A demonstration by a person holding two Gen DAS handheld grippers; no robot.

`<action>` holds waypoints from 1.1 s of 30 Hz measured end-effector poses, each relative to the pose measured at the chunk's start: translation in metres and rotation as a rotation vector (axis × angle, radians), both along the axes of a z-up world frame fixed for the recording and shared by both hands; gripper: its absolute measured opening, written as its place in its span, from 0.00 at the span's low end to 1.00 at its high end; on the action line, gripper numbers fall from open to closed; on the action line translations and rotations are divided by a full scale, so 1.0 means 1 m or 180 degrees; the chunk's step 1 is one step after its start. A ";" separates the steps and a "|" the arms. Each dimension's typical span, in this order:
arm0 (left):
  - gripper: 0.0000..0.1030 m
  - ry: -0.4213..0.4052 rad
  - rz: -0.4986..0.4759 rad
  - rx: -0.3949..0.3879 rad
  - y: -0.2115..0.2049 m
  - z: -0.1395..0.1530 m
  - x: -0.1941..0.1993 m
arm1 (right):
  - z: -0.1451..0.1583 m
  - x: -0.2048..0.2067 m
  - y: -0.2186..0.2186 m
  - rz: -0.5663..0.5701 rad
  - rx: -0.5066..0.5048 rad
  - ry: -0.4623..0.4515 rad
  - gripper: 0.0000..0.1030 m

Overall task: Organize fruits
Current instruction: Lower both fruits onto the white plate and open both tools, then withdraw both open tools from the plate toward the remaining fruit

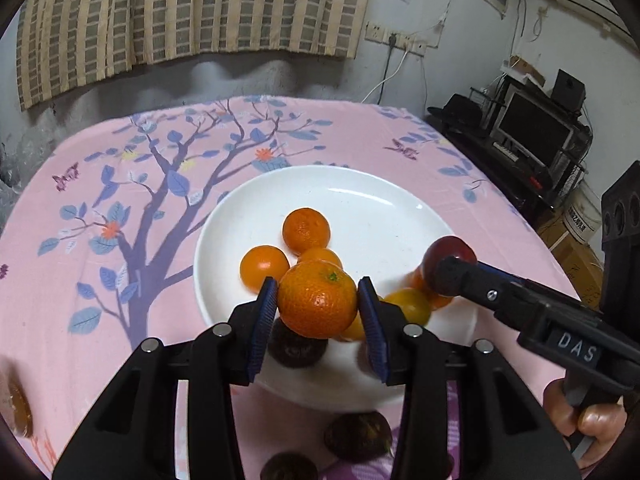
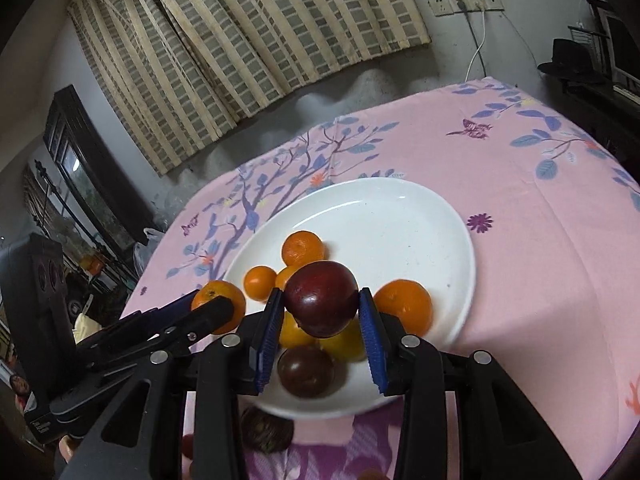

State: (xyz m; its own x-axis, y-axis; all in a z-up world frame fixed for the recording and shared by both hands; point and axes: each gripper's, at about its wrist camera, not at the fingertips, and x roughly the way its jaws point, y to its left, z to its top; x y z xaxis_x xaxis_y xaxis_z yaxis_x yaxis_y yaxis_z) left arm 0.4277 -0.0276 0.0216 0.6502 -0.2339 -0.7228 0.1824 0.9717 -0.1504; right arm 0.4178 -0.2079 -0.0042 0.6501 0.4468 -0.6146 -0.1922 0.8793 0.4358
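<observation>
My left gripper (image 1: 318, 308) is shut on an orange mandarin (image 1: 317, 299) and holds it above the near edge of the white plate (image 1: 372, 200). My right gripper (image 2: 320, 312) is shut on a dark red plum (image 2: 321, 299) above the same plate (image 2: 420, 216). The plate holds several mandarins (image 1: 306, 229), yellow fruits (image 1: 410, 304) and a dark plum (image 2: 306, 372). The right gripper with its plum (image 1: 450, 254) shows in the left wrist view. The left gripper with its mandarin (image 2: 219, 306) shows in the right wrist view.
The plate sits on a pink tablecloth (image 1: 120, 200) printed with a tree. Dark fruits (image 1: 357, 436) lie on the cloth in front of the plate. An orange fruit (image 1: 18, 408) lies at the far left. A TV stand (image 1: 536, 136) is off the table's right side.
</observation>
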 end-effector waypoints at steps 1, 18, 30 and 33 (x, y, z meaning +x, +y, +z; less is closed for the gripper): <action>0.40 0.0051 0.0014 -0.0017 0.000 -0.003 0.007 | -0.003 0.005 0.003 0.0019 -0.0029 -0.0004 0.39; 0.92 -0.0309 0.0899 0.0052 0.076 0.016 -0.120 | 0.005 -0.087 0.043 0.0472 -0.0561 -0.0195 0.62; 0.92 -0.0226 0.1042 -0.0337 0.109 0.016 -0.150 | -0.038 -0.079 0.101 0.0732 -0.1351 0.0104 0.62; 0.92 -0.0261 0.1012 -0.0328 0.108 0.019 -0.152 | -0.043 -0.073 0.104 0.0773 -0.1321 0.0215 0.52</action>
